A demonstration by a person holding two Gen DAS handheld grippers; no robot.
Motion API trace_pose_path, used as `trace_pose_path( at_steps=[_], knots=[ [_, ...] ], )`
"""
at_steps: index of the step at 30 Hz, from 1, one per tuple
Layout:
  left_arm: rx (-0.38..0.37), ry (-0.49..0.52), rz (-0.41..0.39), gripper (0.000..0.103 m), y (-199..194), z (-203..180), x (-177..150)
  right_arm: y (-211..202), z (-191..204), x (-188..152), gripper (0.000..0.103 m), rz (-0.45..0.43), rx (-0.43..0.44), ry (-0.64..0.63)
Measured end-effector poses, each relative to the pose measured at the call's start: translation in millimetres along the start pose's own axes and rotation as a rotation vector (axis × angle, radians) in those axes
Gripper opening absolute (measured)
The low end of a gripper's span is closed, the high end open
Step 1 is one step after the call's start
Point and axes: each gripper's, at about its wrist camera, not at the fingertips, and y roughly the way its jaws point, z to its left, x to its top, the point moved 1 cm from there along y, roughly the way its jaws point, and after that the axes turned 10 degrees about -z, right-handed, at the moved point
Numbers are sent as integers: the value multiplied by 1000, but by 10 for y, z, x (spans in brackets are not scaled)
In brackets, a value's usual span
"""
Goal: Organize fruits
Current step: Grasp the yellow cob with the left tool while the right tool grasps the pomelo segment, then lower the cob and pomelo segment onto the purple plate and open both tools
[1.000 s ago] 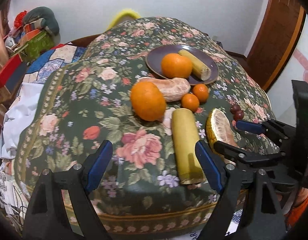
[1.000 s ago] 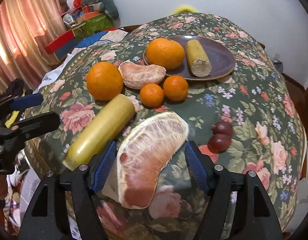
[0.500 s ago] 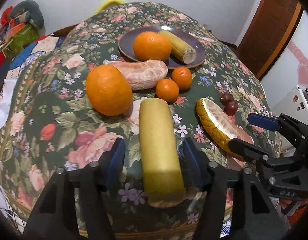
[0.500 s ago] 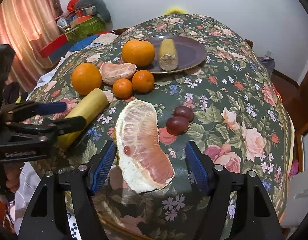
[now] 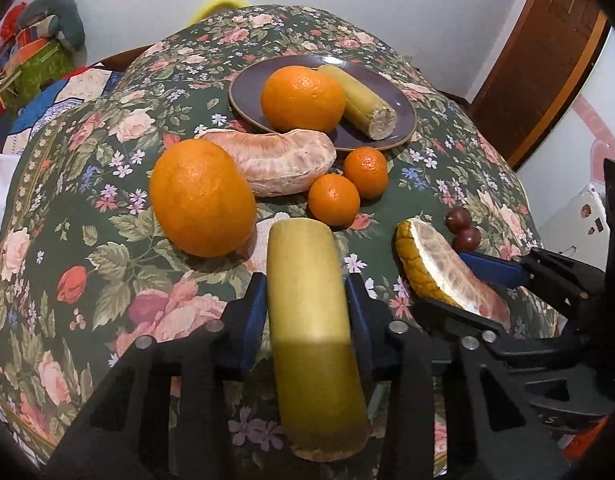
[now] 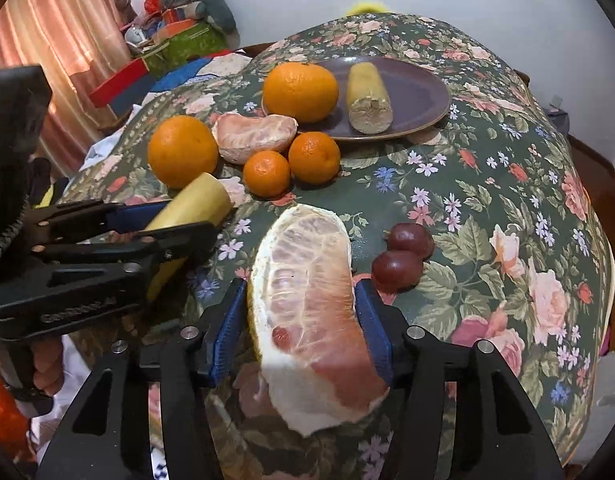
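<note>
My left tongs (image 5: 307,304) clamp the banana (image 5: 311,320), my right tongs (image 6: 301,320) clamp the pomelo wedge (image 6: 307,312), grapes (image 6: 403,256) at its 2 o'clock.

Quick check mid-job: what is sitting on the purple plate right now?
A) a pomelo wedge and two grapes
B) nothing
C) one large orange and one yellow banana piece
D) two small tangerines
C: the purple plate holds a large orange and a yellow banana piece; the small tangerines, the peeled pomelo segment and the dark grapes all lie on the floral cloth outside it.
</note>
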Motion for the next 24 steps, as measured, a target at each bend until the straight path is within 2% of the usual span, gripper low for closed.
trace_pose_path(
  at_steps=[11, 24],
  knots=[
    [3, -6, -32, 38, -168, 19, 49, -26, 2, 60, 47, -23, 4, 12],
    [12, -7, -154, 36, -606, -8, 316, -432, -41, 344, 47, -158, -27, 6]
  ],
)
